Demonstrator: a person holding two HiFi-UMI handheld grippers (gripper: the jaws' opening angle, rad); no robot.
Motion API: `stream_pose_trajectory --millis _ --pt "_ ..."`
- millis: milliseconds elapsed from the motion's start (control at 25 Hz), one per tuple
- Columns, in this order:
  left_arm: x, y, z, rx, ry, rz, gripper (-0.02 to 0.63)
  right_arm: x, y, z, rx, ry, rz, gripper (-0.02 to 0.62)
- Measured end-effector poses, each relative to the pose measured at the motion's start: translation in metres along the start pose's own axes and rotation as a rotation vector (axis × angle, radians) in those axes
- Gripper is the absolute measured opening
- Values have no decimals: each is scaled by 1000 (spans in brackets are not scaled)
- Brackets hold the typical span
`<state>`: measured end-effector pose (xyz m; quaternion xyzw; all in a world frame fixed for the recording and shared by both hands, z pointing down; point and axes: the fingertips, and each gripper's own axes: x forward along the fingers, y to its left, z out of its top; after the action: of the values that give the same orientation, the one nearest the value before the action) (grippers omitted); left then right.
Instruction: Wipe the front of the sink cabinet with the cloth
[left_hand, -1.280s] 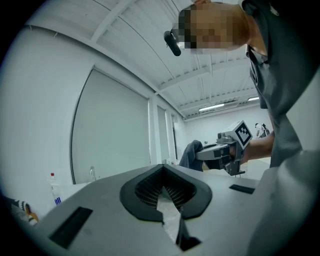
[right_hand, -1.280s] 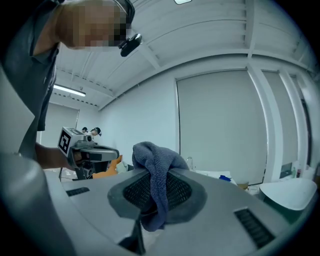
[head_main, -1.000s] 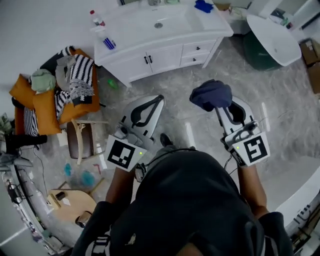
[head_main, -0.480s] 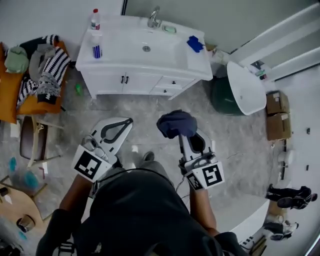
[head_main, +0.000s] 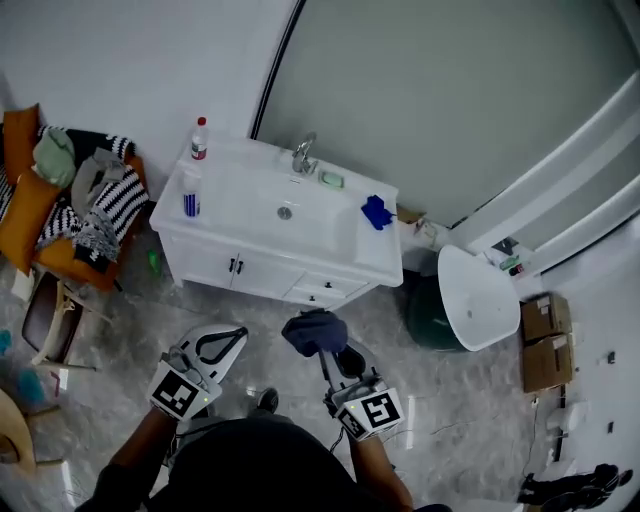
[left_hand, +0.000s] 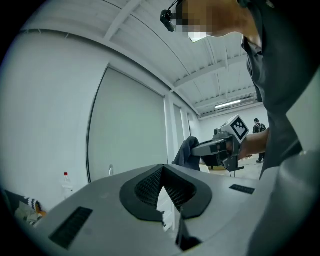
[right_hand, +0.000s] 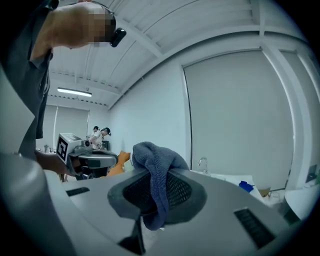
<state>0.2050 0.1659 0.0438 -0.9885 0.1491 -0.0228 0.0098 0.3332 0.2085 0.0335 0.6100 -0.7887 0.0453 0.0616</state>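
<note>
Limply bunched, nubbly dark-blue cloth (right_hand: 155, 167)

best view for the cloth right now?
Right gripper view: the cloth sits centre frame, close up, clamped between the jaws and draped over them. Head view shows the cloth only as a small dark bundle from above. Left gripper view shows it small and far off.

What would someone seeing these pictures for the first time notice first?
The dark blue cloth stands out, bunched in the right gripper's fingers, low in front of the person. Beyond it is the white sink cabinet, apart from the cloth. At far left, striped clothes lie heaped on orange cushions.
</note>
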Motion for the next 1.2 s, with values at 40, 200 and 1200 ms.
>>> stream_pose_trajectory --millis 40,200,1200 --pt "11 0 -1 -34 38 12 0 0 -13 1 16 15 7 46" --pt "70 9 23 -10 12 75 0 15 -80 25 -46 42 71 46" --pt "23 140 -30 -7 12 290 0 165 -47 -65 9 194 235 46"
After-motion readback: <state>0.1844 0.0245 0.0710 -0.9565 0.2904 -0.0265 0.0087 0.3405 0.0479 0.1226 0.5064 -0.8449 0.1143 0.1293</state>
